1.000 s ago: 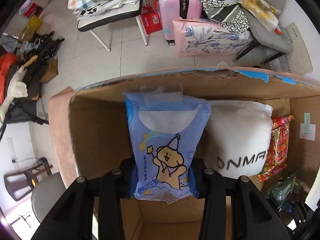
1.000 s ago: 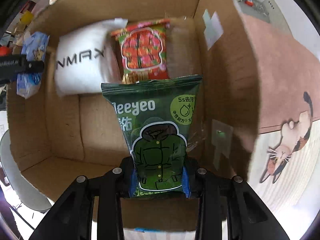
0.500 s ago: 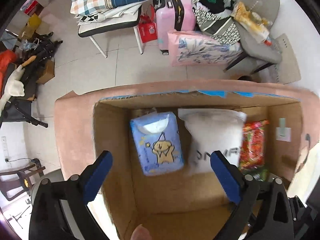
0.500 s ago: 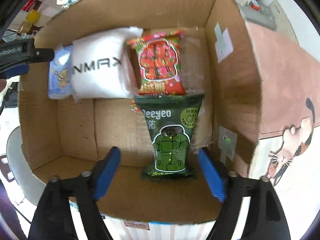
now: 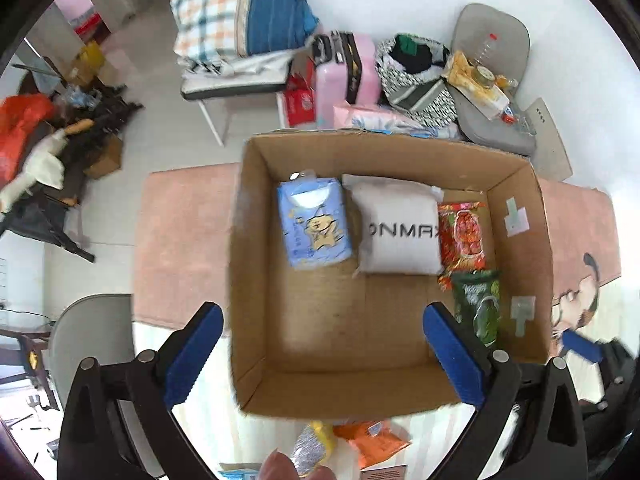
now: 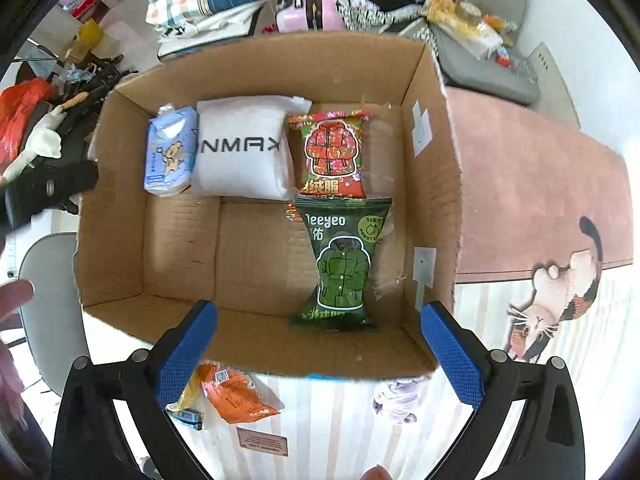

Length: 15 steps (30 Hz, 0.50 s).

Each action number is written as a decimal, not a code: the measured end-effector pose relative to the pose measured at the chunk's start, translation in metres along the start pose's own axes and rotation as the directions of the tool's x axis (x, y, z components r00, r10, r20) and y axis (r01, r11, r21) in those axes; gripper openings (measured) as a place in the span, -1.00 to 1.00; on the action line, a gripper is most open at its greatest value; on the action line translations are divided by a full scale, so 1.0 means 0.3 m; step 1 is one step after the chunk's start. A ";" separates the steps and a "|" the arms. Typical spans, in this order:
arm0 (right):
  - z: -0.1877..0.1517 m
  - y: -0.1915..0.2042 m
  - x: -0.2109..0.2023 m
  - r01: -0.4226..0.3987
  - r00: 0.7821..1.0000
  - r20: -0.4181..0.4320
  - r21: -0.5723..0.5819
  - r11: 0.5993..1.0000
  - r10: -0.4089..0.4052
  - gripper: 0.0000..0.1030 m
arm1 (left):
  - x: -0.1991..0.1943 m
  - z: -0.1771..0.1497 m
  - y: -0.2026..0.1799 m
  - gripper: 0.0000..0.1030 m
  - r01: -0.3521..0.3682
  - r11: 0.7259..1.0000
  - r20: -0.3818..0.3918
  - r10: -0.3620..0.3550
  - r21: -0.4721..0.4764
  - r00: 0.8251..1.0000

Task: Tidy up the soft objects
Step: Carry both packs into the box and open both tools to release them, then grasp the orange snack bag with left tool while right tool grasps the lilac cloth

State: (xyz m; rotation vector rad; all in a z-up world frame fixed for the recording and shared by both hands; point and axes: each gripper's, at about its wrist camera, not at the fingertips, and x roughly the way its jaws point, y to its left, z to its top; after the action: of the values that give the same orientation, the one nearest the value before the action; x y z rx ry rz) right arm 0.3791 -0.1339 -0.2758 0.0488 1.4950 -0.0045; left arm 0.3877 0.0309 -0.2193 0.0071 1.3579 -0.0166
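Cluttered floor with a pink suitcase (image 5: 346,68) and a grey chair (image 5: 494,80) lies beyond a pink tabletop (image 6: 532,184) bearing an open brown cardboard box (image 6: 436,184). Four soft packs lie flat inside it: a light blue tissue pack with a cartoon bear (image 6: 170,158), a white pillow-like pouch with black lettering (image 6: 242,150) and a red floral-jacket packet (image 6: 330,156) in a row along the far wall, touching side by side, and a dark green jacket-print packet (image 6: 340,264) nearer, just below the red one. The left gripper (image 5: 324,356) and right gripper (image 6: 316,354) both hover over the near rim, jaws spread wide and holding nothing. By my reading the sorting is well along but unfinished: outside the box an orange crinkled packet (image 6: 236,398), a yellow-edged wrapper (image 6: 186,400) and a pale lilac bundle (image 6: 394,398) wait on the striped cloth (image 6: 328,420). These are half hidden behind the fingers and box wall, and blur keeps me from telling what they are
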 end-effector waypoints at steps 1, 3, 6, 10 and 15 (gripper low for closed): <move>-0.015 0.003 -0.025 0.002 1.000 0.015 -0.006 1.000 -0.001 1.00 | -0.019 -0.025 0.002 0.99 -0.006 1.000 0.017 0.006 -0.006 1.000; -0.048 0.002 -0.067 -0.002 0.999 0.051 -0.011 1.000 0.003 1.00 | -0.059 -0.066 0.020 0.99 -0.016 0.999 0.047 0.017 -0.028 0.999; -0.097 0.004 -0.120 0.011 0.994 0.105 -0.014 1.000 -0.009 1.00 | -0.135 -0.131 0.039 0.99 -0.032 0.998 0.104 0.037 -0.049 0.994; -0.151 0.008 -0.198 0.003 0.987 0.162 -0.011 1.000 -0.001 1.00 | -0.228 -0.187 0.039 0.99 -0.043 0.998 0.158 0.051 -0.052 0.986; -0.212 0.013 -0.305 -0.045 0.975 0.218 -0.016 0.999 0.048 1.00 | -0.323 -0.246 0.021 0.99 -0.036 0.998 0.195 0.045 -0.046 0.980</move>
State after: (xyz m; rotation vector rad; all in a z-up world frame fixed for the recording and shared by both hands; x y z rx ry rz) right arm 0.3090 -0.1303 -0.1894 0.0721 1.2732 0.0350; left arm 0.2951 0.0392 -0.1401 -0.0021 1.1602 0.0446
